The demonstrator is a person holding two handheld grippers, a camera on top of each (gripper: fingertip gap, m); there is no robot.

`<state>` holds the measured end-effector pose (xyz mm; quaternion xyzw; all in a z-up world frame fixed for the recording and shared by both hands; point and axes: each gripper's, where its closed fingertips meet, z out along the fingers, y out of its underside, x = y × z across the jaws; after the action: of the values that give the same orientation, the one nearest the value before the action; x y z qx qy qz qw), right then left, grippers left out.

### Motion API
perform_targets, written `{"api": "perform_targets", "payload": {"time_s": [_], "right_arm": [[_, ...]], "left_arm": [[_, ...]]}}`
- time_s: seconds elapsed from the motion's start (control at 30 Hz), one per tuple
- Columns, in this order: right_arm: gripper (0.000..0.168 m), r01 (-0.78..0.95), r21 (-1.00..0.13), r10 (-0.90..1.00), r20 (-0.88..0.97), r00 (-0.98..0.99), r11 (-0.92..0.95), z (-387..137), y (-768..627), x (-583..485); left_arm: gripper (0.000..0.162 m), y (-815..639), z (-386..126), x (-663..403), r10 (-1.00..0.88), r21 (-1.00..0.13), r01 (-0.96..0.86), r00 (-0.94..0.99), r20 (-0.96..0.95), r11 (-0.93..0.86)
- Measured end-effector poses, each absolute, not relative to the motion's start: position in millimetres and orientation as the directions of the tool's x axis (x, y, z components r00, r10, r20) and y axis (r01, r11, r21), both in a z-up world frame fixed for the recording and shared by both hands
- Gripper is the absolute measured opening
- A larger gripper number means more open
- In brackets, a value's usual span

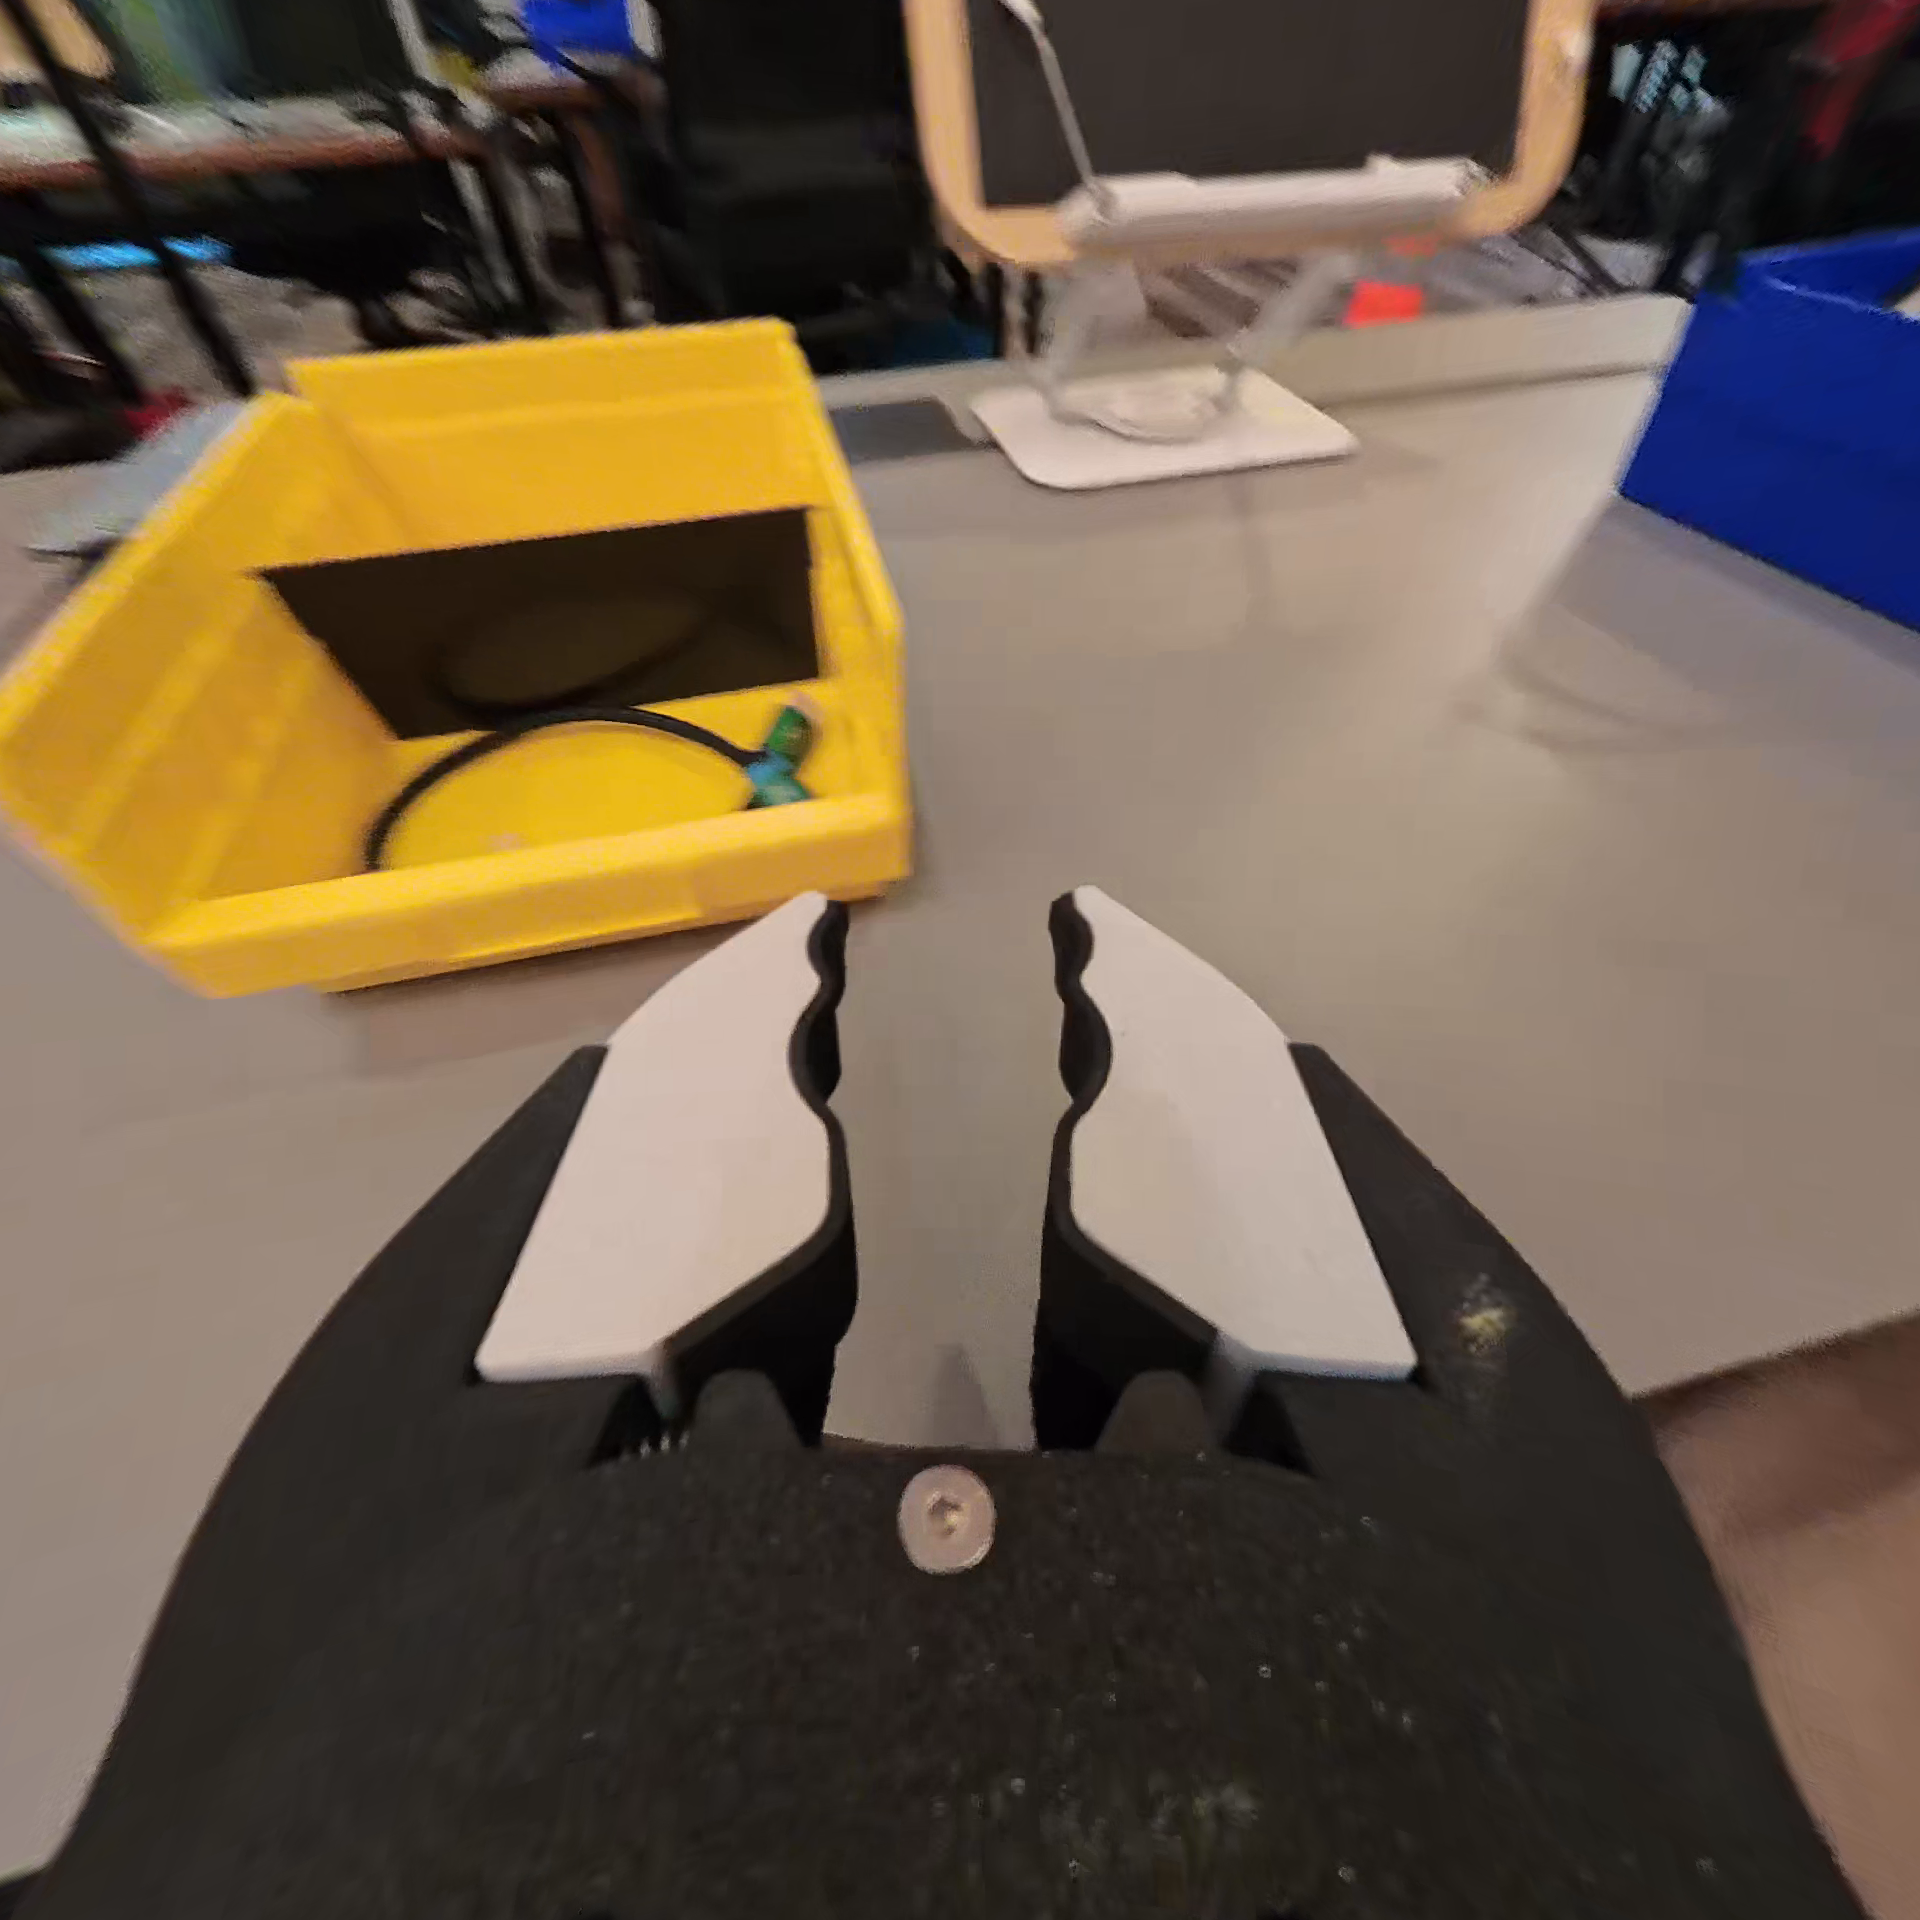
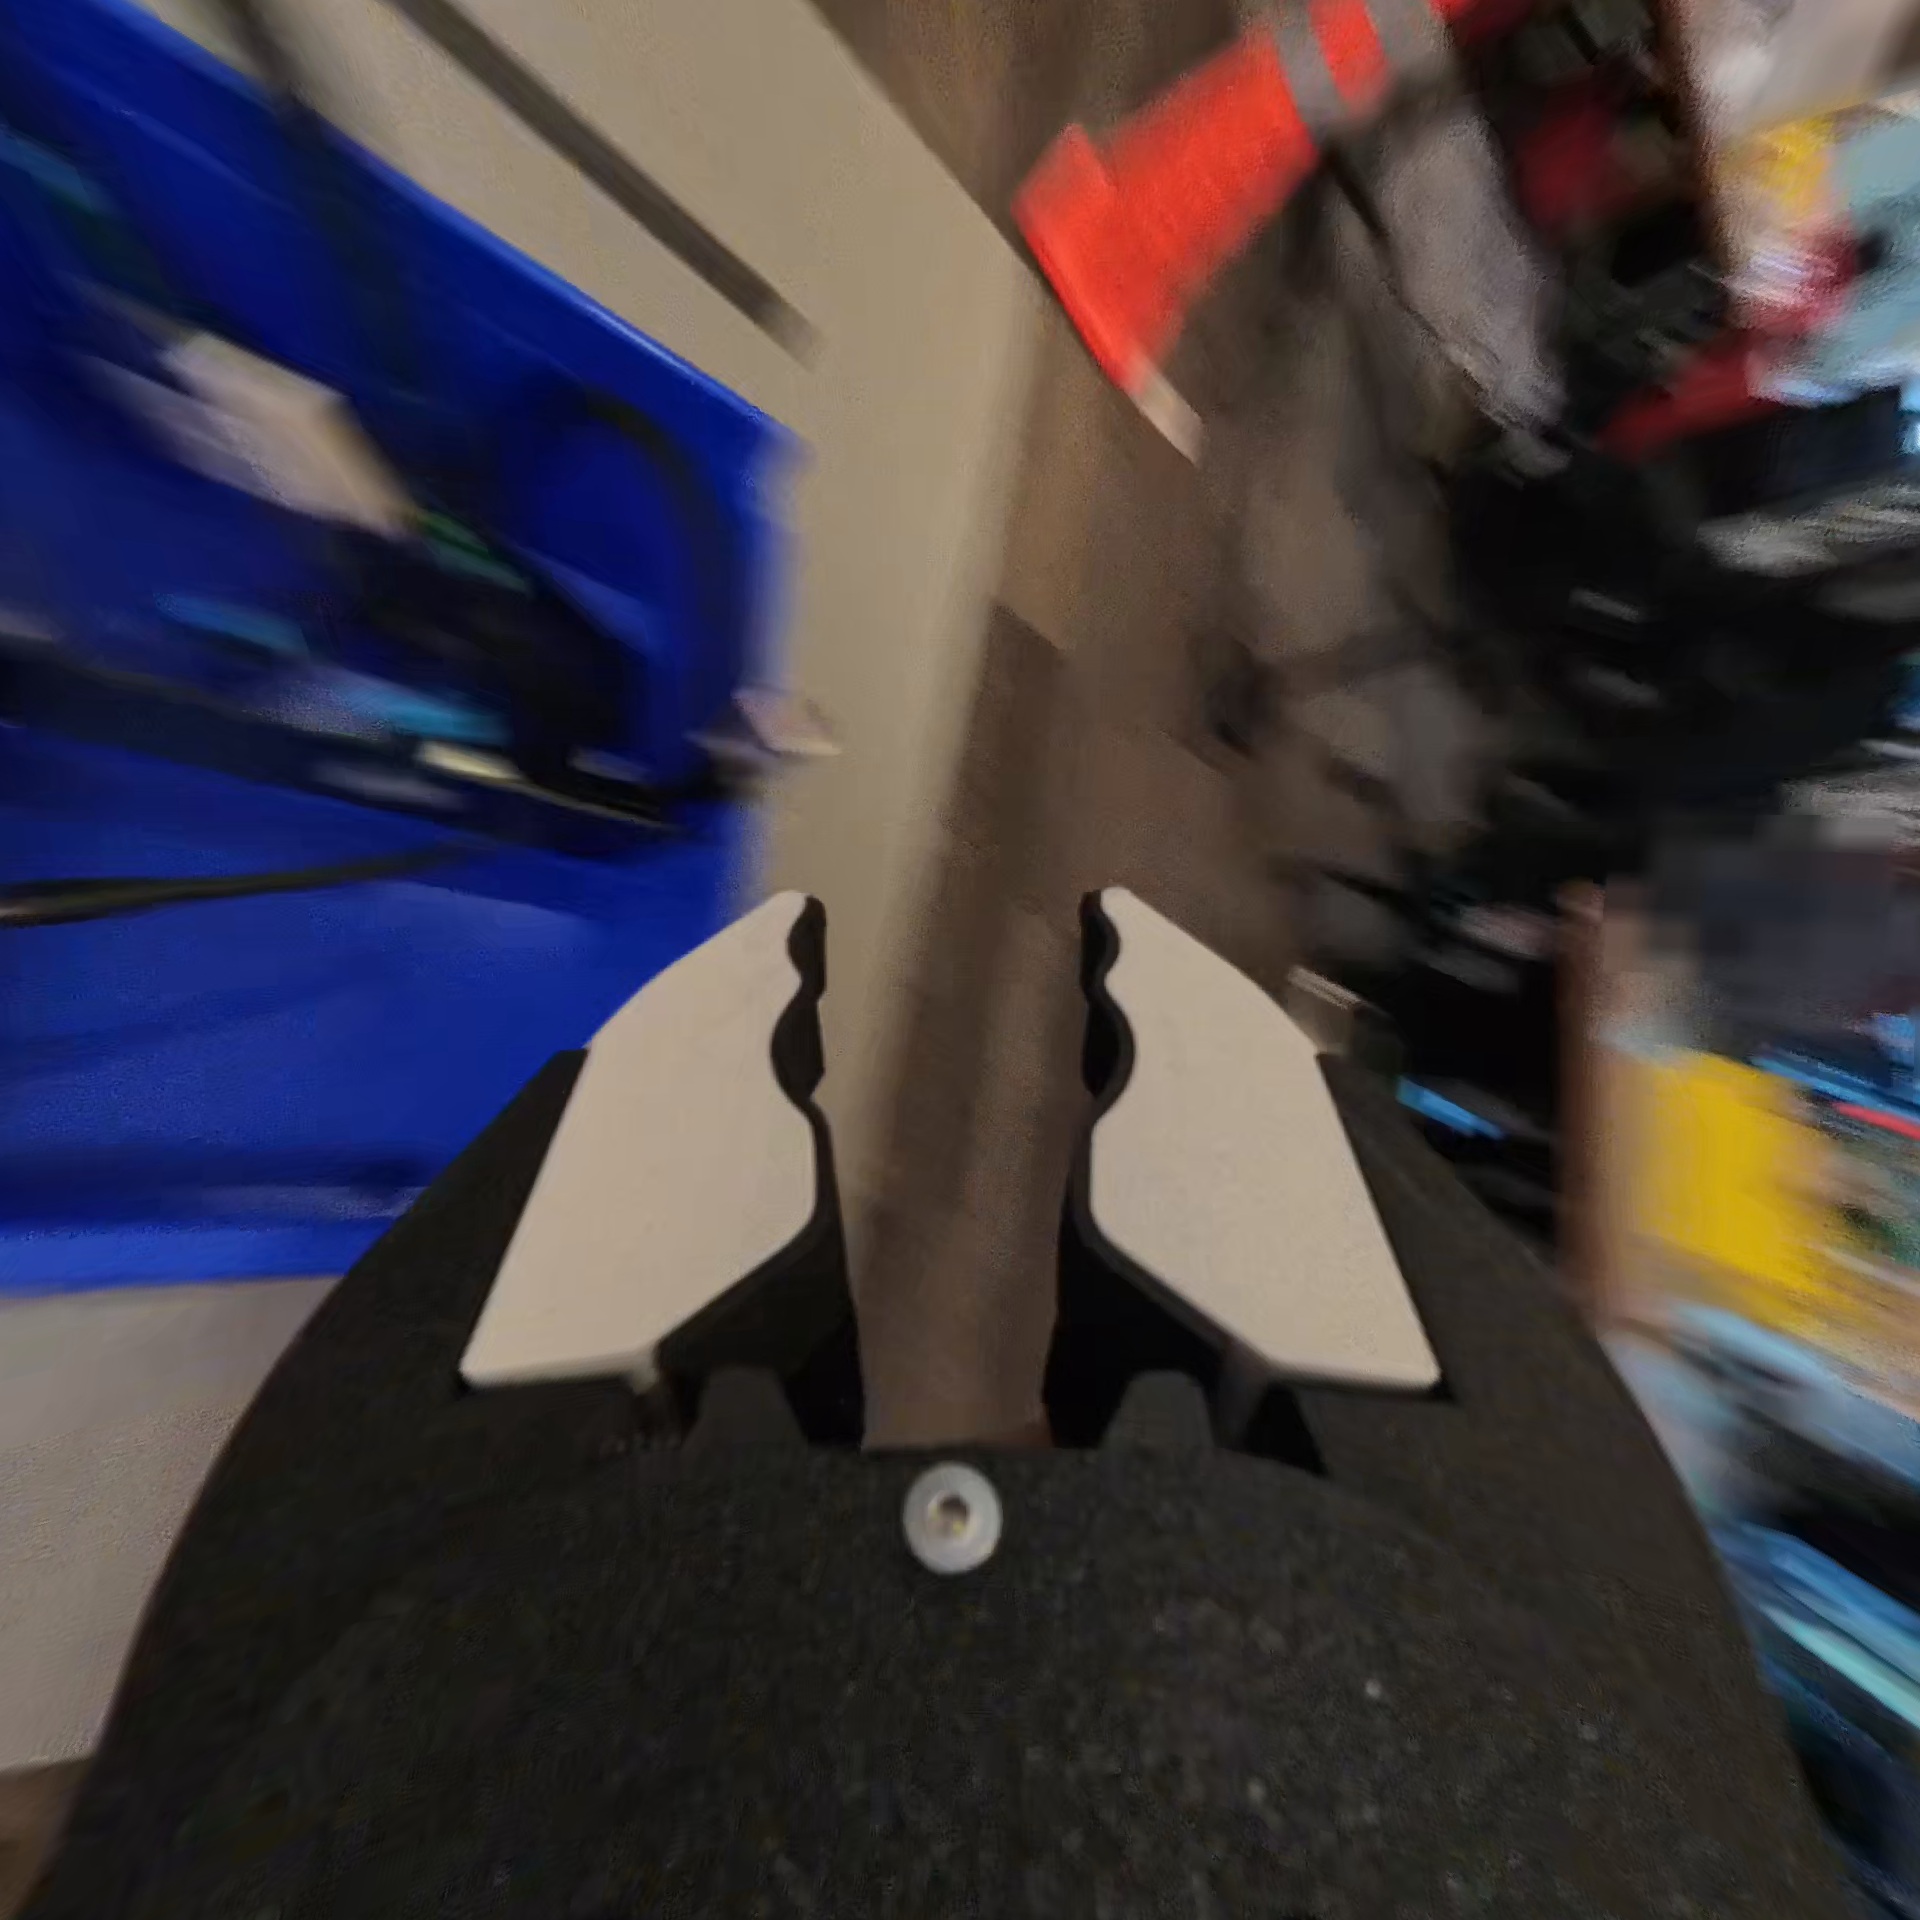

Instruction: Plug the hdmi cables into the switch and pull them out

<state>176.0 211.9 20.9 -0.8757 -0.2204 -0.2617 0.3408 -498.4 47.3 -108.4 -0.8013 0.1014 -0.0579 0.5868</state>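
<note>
Fetch step, nothing plugged yet; left claw [image 1: 948,914] spread, empty, above grey table [image 1: 1299,790]; coiled black hdmi cable [image 1: 551,743] in yellow plastic bin [image 1: 499,914]; right claw [image 2: 951,914] spread, empty, beside blue plastic bin [image 2: 312,1091]; switch not seen; next: reach in, pinch cable plug.

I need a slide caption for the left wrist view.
Open left claw over the grey table, near a yellow bin holding a black cable.

Bare grey tabletop [image 1: 1195,727] is lying open ahead of the left gripper [image 1: 948,914], between an open-fronted yellow plastic bin [image 1: 520,914] standing left and a blue plastic crate [image 1: 1787,436] standing right; a white tablet stand [image 1: 1164,426] is blocking the far edge.
</note>
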Motion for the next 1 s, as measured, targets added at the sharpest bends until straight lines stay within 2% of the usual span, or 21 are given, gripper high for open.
{"api": "perform_targets", "payload": {"time_s": [0.07,0.13,0.2,0.27,0.37,0.4,0.53,0.7,1.0], "right_arm": [[0.035,0.378,-0.788,0.325,0.239,0.915,-0.485,-5.1,151.4,98.3],[0.025,0.114,-0.930,0.463,-0.065,0.884,-0.349,-26.9,96.4,38.0],[0.022,-0.155,-0.922,0.429,-0.309,0.849,-0.356,-57.5,64.1,19.2],[0.026,-0.314,-0.873,0.364,-0.450,0.816,-0.373,-89.2,48.1,18.3],[0.029,-0.324,-0.884,0.236,-0.413,0.880,-0.337,-127.2,38.0,39.8],[0.033,-0.312,-0.887,0.232,-0.401,0.886,-0.339,-127.1,35.5,43.0],[0.030,-0.220,-0.937,0.194,-0.277,0.941,-0.273,-123.0,38.2,63.5],[0.031,-0.275,-0.909,0.216,-0.351,0.911,-0.314,-129.4,41.2,59.7],[0.033,-0.034,-0.951,0.191,-0.097,0.977,-0.306,-134.9,46.1,59.7]], "left_arm": [[0.041,46.2,-104.6,-524.5,-0.165,-0.963,-0.077,0.986,-0.035,-0.259],[0.041,43.2,-111.0,-539.4,-0.143,-0.957,-0.068,0.989,-0.028,-0.283],[0.044,39.3,-117.3,-548.3,-0.122,-0.953,-0.055,0.992,-0.019,-0.299],[0.044,36.1,-123.3,-552.2,-0.115,-0.949,-0.044,0.993,-0.008,-0.313],[0.042,37.8,-129.3,-551.6,-0.113,-0.940,-0.042,0.994,-0.003,-0.338],[0.041,40.1,-129.6,-548.2,-0.124,-0.939,-0.034,0.992,0.009,-0.341],[0.041,48.2,-135.9,-537.0,-0.154,-0.931,-0.062,0.988,-0.006,-0.359],[0.039,50.0,-147.2,-532.8,-0.171,-0.913,-0.096,0.985,-0.029,-0.396],[0.038,50.8,-153.4,-538.5,-0.162,-0.907,-0.009,0.985,0.065,-0.422]]}}
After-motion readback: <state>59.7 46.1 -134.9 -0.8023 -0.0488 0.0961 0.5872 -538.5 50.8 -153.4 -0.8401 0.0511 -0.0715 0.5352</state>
